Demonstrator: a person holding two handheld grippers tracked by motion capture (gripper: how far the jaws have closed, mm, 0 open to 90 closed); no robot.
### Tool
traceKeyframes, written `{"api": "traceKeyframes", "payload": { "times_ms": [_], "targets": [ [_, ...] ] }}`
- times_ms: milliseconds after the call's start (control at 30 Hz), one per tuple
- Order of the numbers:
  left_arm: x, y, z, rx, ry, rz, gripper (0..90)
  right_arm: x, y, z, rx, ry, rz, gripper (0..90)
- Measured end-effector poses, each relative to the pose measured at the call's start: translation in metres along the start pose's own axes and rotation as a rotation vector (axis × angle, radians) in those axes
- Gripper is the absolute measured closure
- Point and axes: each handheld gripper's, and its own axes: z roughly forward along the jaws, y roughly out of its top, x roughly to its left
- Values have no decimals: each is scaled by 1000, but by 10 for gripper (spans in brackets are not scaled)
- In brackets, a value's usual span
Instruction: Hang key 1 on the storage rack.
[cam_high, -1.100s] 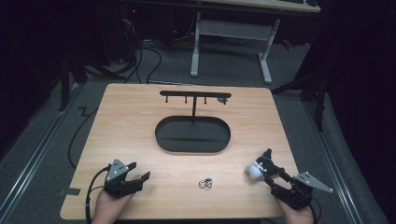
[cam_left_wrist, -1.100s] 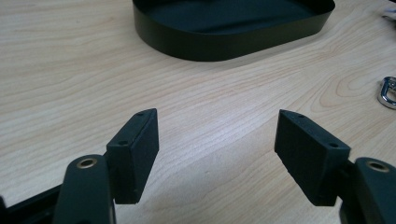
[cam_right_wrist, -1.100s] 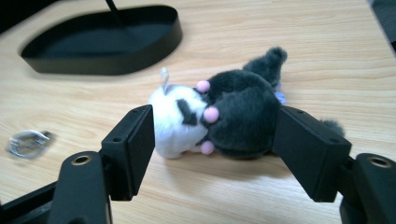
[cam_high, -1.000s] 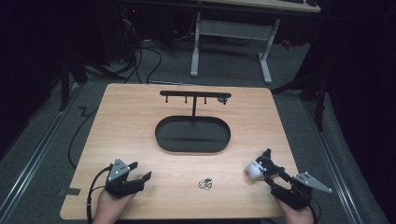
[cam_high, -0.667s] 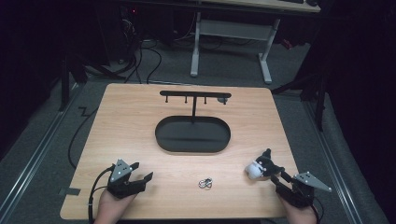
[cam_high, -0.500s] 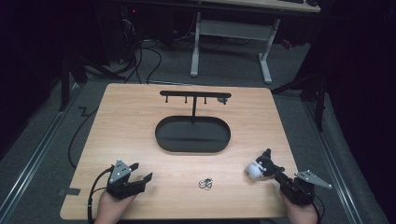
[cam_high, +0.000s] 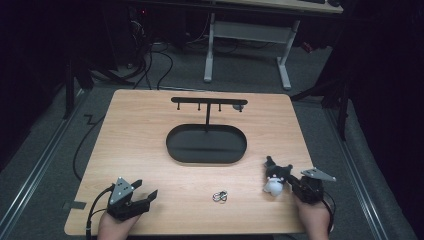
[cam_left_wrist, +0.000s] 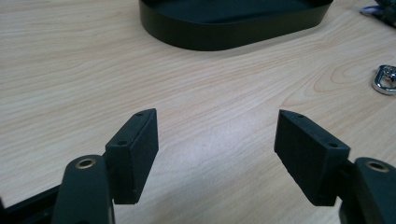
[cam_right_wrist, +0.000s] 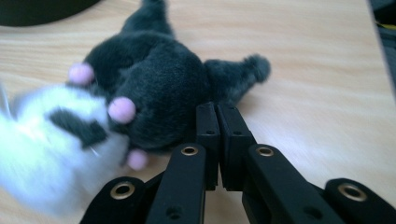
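No legible text, label, brand, number or sign appears on any surface in the three views.

This looks like a lab or recording studio: black drapes close in all around, and a lone wooden table (cam_high: 150, 150) sits on grey carpet. Beyond its far edge, cables (cam_high: 160, 60) snake under a height-adjustable desk (cam_high: 245, 30).

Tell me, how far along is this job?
Barely begun. The right gripper has just closed, jaws shut against the plush toy, which lies on the table. The left gripper is open. Lifting the toy is left, maybe into the black tray.
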Motion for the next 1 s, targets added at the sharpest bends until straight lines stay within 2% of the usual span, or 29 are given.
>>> {"api": "traceKeyframes", "payload": {
  "times_ms": [33,67,167,300,400,600,833,1000],
  "targets": [
    [1,-2,-4,-1,8,-1,310,3,2,2,-1,7,-6,886],
    [1,-3,-6,-3,12,-4,310,8,7,7,-6,33,-33,886],
    [3,-7,-13,-4,21,-15,309,17,13,14,-6,72,-87,880],
    [5,-12,-20,-2,36,-22,310,28,21,20,-17,109,-122,879],
    [7,-15,-24,-3,41,-23,309,28,23,22,-24,118,-118,880],
    [9,-14,-29,-17,44,-30,311,22,21,19,-21,106,-73,880],
    [8,-6,-22,-28,22,-17,311,19,11,11,-8,102,-54,881],
    [5,-1,-15,-26,4,-3,309,23,-1,2,10,124,-52,882]
  ]
}}
